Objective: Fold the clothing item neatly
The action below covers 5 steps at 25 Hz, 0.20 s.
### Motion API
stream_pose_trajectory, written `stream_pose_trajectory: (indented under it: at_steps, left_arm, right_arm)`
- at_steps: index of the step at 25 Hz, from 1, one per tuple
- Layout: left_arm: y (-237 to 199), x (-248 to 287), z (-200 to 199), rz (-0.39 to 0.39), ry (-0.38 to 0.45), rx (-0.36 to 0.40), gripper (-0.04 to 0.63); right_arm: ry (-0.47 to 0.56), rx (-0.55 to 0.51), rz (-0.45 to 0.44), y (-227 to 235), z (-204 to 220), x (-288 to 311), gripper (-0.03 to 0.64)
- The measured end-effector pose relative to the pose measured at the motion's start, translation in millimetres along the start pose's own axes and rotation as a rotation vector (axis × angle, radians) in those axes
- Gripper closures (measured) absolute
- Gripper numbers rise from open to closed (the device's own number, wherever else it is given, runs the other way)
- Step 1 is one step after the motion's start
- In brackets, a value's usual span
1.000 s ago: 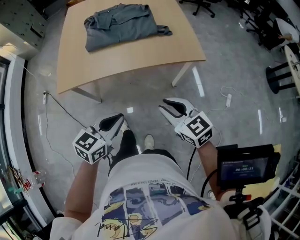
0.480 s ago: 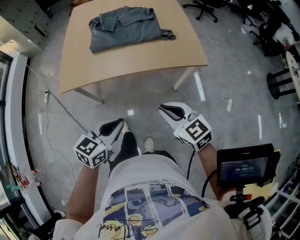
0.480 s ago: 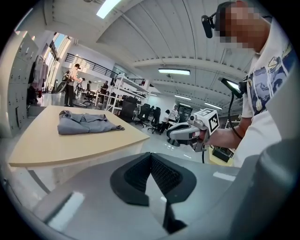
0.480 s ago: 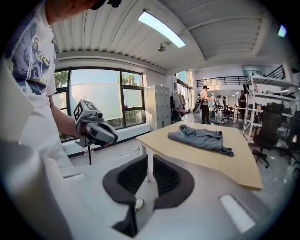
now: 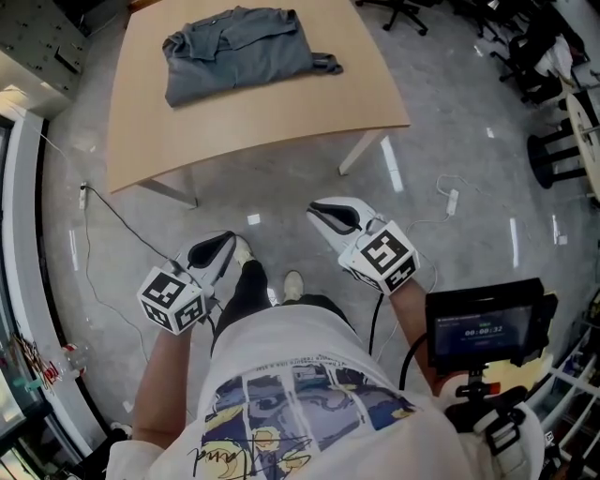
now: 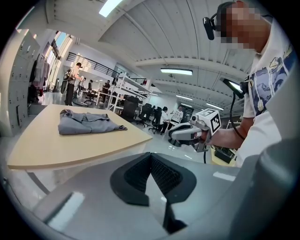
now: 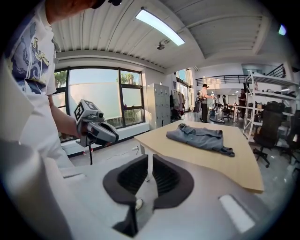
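A grey garment (image 5: 239,52), folded into a rough rectangle with one strap sticking out, lies on the far part of the light wooden table (image 5: 253,122). It also shows in the left gripper view (image 6: 86,123) and the right gripper view (image 7: 199,136). Both grippers hang in front of the person's waist, well short of the table. My left gripper (image 5: 225,241) is shut and holds nothing, as its own camera shows (image 6: 150,157). My right gripper (image 5: 321,208) has just been closing. A thin slit remains between its jaws (image 7: 150,159), with nothing in it.
A small monitor on a rig (image 5: 483,328) sits at the person's right hip. Cables (image 5: 103,202) trail over the grey floor by the table legs. Office chairs (image 5: 403,9) and a black stool (image 5: 553,150) stand to the right. The person's shoe (image 5: 295,284) is below the grippers.
The right gripper's jaws have narrowed from a clear gap to a thin slit. Both grippers have drifted slightly and stay near the waist. The garment lies as before.
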<state>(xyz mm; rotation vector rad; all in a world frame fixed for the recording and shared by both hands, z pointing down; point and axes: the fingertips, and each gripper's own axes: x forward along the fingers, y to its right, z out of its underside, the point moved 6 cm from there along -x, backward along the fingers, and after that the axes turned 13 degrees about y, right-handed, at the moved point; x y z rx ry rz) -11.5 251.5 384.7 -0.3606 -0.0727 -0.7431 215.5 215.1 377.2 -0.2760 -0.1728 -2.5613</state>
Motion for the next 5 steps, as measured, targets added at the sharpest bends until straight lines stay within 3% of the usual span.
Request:
stream_pose_trajectory:
  at_steps: [5]
  left_arm:
    - [-1.7,0.3,-2.7,0.0,0.0,0.005,0.589]
  right_arm:
    - [-0.011,0.007,0.005,2.3,1.3,0.3,0.583]
